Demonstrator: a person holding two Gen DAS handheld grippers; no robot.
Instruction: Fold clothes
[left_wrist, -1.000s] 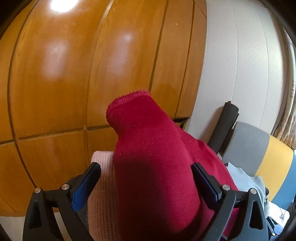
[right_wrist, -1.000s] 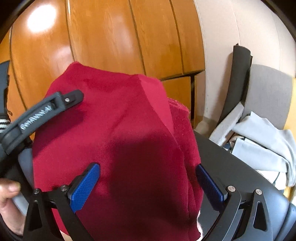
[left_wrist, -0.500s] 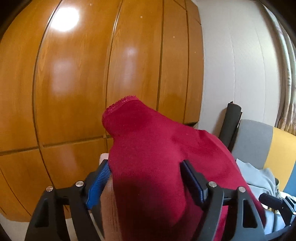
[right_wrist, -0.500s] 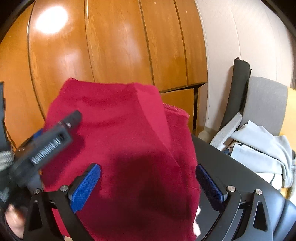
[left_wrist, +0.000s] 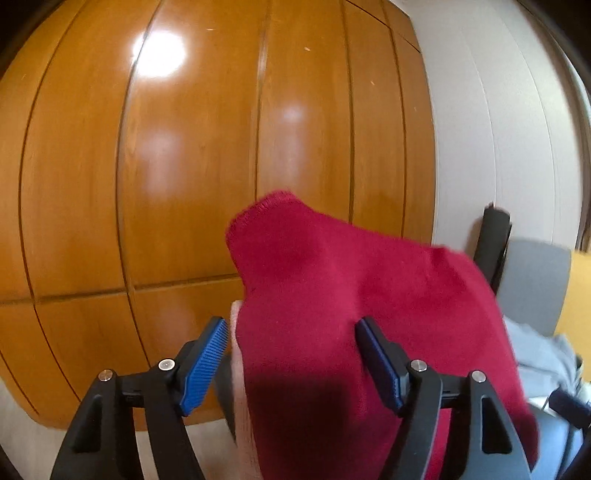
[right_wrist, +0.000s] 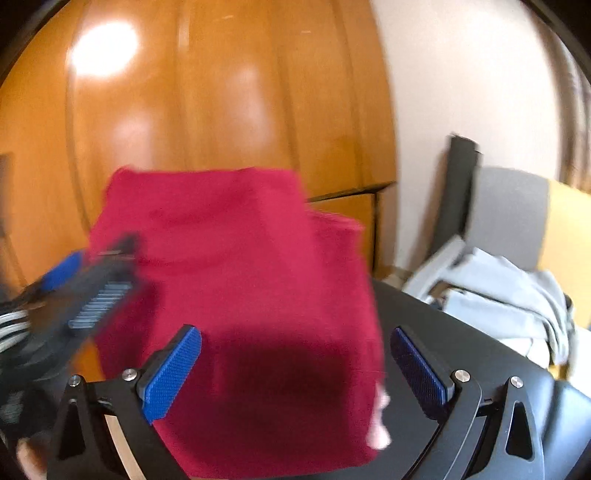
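Note:
A folded red knit garment (left_wrist: 332, 295) fills the space between the fingers of my left gripper (left_wrist: 291, 354). The jaws have narrowed onto it and press its sides. A pale pink garment (left_wrist: 236, 369) shows along the red one's left edge, beside the left blue pad. In the right wrist view the same red garment (right_wrist: 240, 277) lies between the wide-apart fingers of my right gripper (right_wrist: 295, 369), which stands open. There the left gripper (right_wrist: 92, 295) appears blurred at the garment's left side. The underside of the garment is hidden.
Glossy wooden wall panels (left_wrist: 184, 184) fill the background. A black table (right_wrist: 461, 332) lies to the right. Beyond it stands a grey and yellow chair (right_wrist: 509, 214) with light grey clothes (right_wrist: 498, 288) heaped on it, and a black roll (right_wrist: 458, 184) leans on the white wall.
The left gripper's fingers have drawn closer together around the red garment. Both views have tilted upward and blurred, with the garment carried along. The right gripper's fingers stay wide apart.

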